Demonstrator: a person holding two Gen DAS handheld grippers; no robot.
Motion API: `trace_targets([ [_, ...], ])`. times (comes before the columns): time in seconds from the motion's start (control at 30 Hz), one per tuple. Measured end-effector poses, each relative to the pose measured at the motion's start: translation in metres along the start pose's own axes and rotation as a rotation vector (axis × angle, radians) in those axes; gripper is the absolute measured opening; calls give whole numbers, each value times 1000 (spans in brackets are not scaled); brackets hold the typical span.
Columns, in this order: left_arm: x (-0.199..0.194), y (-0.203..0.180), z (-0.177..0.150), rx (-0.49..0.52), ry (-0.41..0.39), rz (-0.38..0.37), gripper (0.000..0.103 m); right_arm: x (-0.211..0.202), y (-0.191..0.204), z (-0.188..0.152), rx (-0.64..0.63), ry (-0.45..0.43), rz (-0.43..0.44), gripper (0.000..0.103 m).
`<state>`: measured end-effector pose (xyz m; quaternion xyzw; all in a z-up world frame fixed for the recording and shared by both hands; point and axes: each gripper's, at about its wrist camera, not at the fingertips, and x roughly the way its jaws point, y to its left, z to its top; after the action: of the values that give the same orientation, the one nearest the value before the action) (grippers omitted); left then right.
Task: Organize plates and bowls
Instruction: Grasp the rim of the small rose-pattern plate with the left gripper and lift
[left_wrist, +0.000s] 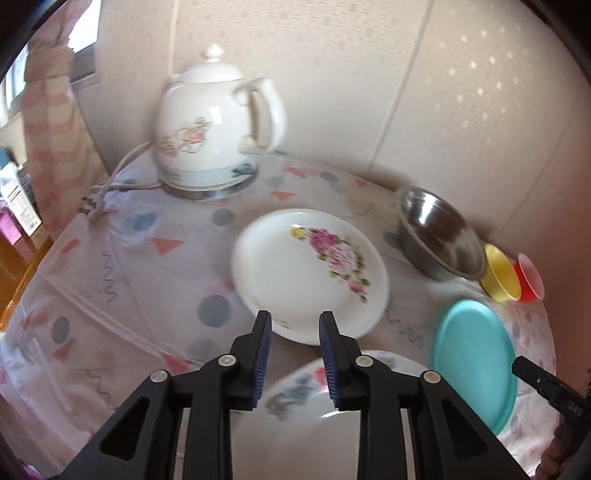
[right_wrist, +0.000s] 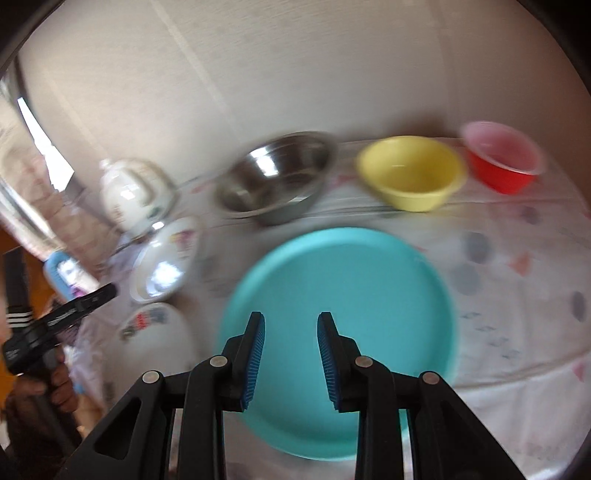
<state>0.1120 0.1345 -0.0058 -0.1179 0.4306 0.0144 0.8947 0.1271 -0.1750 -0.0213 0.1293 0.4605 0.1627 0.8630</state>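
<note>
Glossy white glazed plate (left_wrist: 310, 273) with floral print, shiny brushed-metal bowl (left_wrist: 439, 238) at two o'clock of it, smooth matt turquoise plastic plate (right_wrist: 343, 325), glossy yellow bowl (right_wrist: 410, 173), red plastic bowl (right_wrist: 504, 162), thin printed tablecloth (left_wrist: 129, 258), glazed kettle (left_wrist: 218, 129).

1. The back of the worktop (left_wrist: 110, 266) is walled in; a steel bowl (left_wrist: 439, 238), yellow bowl (left_wrist: 498, 275) and red bowl (left_wrist: 530, 277) stand in a row along the wall, the last two touching
2. A white kettle (left_wrist: 218, 125) blocks the far left corner, its cord and plug (left_wrist: 92, 206) trailing over the cloth
3. The flowered plate (left_wrist: 310, 273) fills the middle; bare cloth lies to its left
4. The teal plate (right_wrist: 340, 332) lies below the right hand-held gripper (right_wrist: 291, 354), with open cloth on its right
5. A second flowered dish (left_wrist: 314, 391) sits under the left hand-held gripper (left_wrist: 295, 354)
</note>
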Motion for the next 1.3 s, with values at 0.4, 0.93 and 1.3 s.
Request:
trace_targets([
  [0.4,33,46,19,-60,41,-16,32,95,75,35,-64,138,127,28],
  [0.93,94,41,47,-46,132,-46,18,164,76,58,9,228,91,16],
  [1.3,81,30,39,-24,104,-99,17,149,70,58,32,194,74,16],
])
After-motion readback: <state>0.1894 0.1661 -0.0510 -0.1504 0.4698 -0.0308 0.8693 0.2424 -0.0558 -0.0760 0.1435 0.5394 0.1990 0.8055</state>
